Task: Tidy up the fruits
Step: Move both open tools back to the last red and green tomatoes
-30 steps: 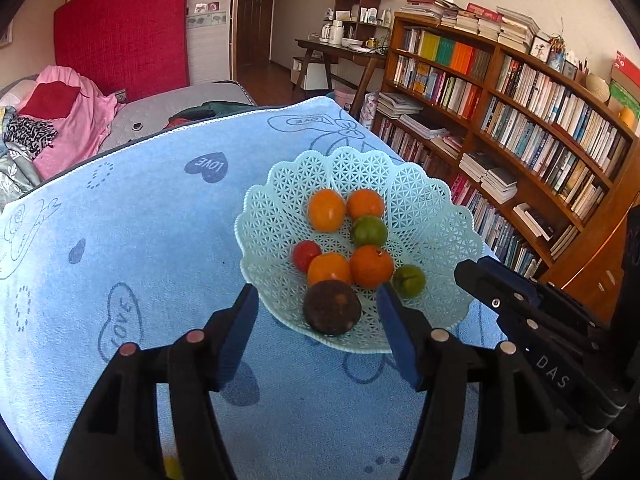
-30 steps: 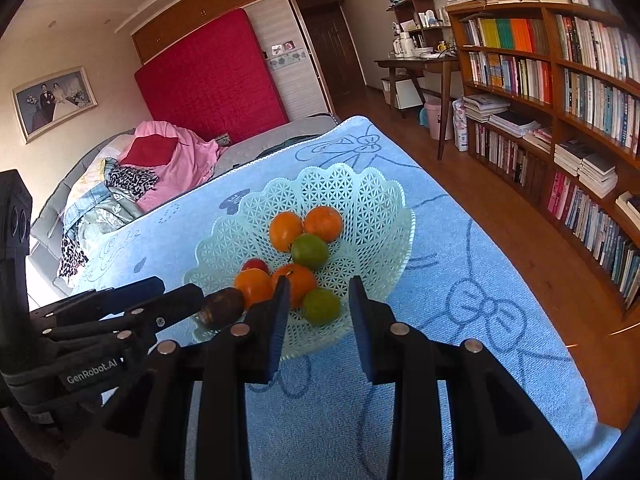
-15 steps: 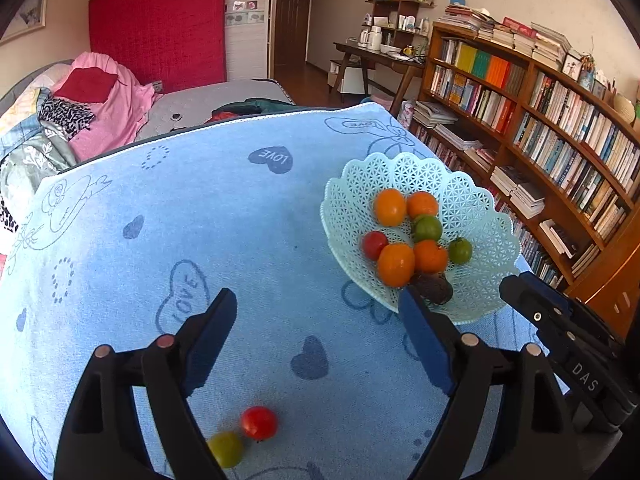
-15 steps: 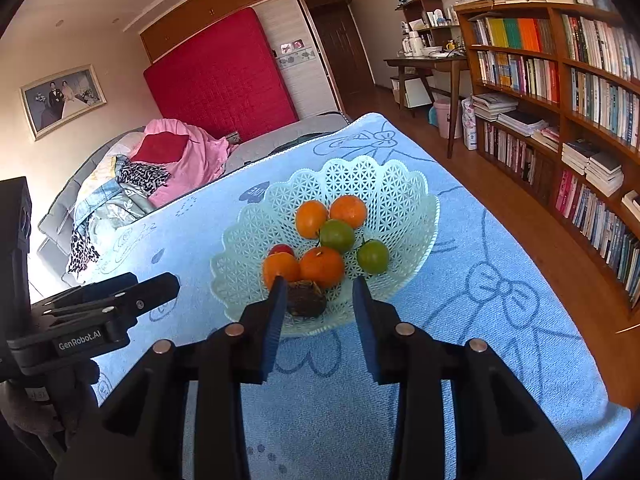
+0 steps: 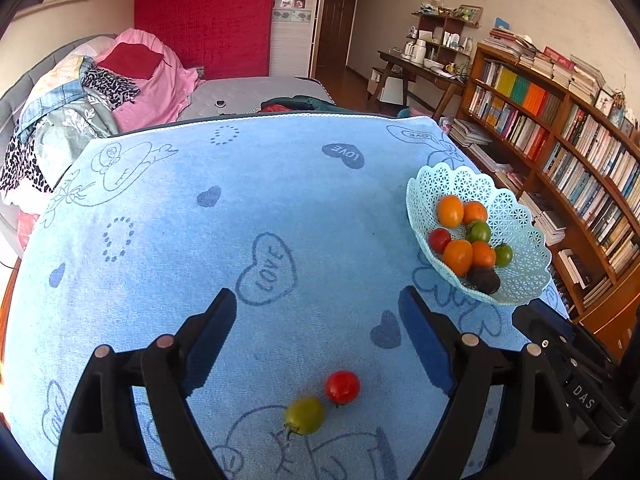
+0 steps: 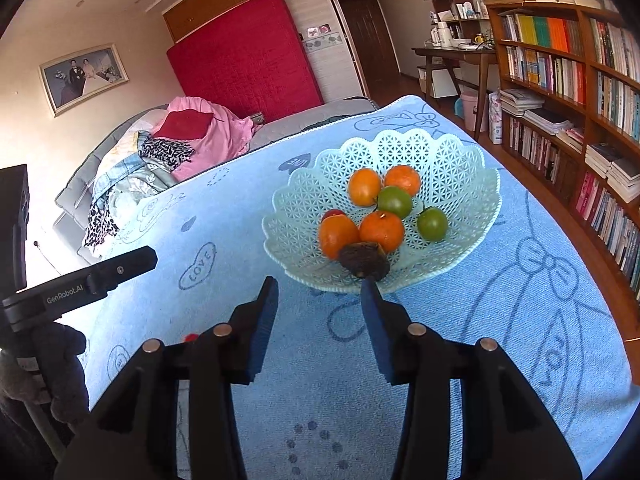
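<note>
Fruit gathering looks to be between picks: the pale lattice basket point(image 6: 472, 216) at centre of the right wrist view already holds oranges point(image 6: 380, 230), green tomatoes point(image 6: 432, 224), a small red one and a dark brown fruit point(image 6: 364, 260) at its near rim, while two pieces are not yet in it. Those two, a red tomato point(image 5: 342, 387) and a green tomato point(image 5: 304, 416), lie just beside each other on the cloth at lower centre of the left wrist view, well apart from the basket at that frame's right edge. The left gripper point(image 5: 318, 316) has just been opening; its jaws stand wide and empty, with the two tomatoes showing below and between its arms. The right gripper point(image 6: 320, 292) has also just been opening, only partway, with nothing between its blue pads; its tips sit just short of the basket's near rim. The next move probably calls for lowering the left gripper over one tomato, likely the red one, and closing gently, since small round fruit may roll on terry cloth. A blue towel point(image 5: 280, 200) printed with hearts and "LOVE" covers the table. Beyond it are a bed heaped with clothes at upper left, a red padded panel point(image 5: 204, 16), a desk, and bookshelves point(image 5: 560, 128) along the right.
</note>
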Available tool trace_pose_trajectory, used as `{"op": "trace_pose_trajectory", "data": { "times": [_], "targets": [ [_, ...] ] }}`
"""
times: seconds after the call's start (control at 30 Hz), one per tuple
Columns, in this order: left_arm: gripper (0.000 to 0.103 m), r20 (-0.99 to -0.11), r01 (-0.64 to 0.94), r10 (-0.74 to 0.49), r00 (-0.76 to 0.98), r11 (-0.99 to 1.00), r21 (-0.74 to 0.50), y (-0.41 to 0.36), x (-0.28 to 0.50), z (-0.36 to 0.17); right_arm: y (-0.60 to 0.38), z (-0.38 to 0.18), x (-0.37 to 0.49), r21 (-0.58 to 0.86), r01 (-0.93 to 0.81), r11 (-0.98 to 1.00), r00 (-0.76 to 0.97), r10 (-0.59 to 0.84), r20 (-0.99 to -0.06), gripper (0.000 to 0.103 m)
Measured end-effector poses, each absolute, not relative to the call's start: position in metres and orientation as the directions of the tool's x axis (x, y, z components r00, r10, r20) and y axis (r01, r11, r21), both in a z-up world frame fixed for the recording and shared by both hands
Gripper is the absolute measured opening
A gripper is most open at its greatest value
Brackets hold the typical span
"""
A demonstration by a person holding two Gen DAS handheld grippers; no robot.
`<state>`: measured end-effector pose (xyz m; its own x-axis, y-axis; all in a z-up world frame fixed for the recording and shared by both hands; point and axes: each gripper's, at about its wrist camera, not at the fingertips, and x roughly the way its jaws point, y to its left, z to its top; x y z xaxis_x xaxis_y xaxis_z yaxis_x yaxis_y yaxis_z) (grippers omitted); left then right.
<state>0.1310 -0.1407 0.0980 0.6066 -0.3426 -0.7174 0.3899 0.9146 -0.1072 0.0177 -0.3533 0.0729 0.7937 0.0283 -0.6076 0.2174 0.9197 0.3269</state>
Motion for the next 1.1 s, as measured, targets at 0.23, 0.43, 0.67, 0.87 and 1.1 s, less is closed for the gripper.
{"op": "trace_pose_trajectory", "data": {
  "times": [0.23,0.43,0.67,0.87,1.1],
  "targets": [
    [0.083,-0.731,0.367,-0.325,0.6,0.924,-0.11,-0.123,0.124,0.088,-0.332,0.067,0.024,0.322,0.171,0.931,0.776,0.074,-0.627,0.045],
    [0.083,-0.739,0.354,-0.313,0.596,0.929,-0.108,-0.111,0.119,0.081,-0.317,0.062,0.025,0.316,0.148,0.937,0.761,0.097,-0.642,0.045],
    [0.083,-0.76,0.358,-0.302,0.576,0.929,-0.097,-0.101,0.108,0.065,-0.307,0.056,0.027,0.32,0.134,0.938,0.741,0.119,-0.66,0.045],
    [0.083,-0.789,0.382,-0.298,0.537,0.92,-0.088,-0.102,0.098,0.043,-0.299,0.052,0.028,0.309,0.127,0.942,0.73,0.122,-0.673,0.045],
    [0.078,-0.8,0.41,-0.309,0.514,0.908,-0.087,-0.104,0.094,0.032,-0.292,0.05,0.03,0.3,0.121,0.946,0.719,0.125,-0.683,0.045]
  ]
}}
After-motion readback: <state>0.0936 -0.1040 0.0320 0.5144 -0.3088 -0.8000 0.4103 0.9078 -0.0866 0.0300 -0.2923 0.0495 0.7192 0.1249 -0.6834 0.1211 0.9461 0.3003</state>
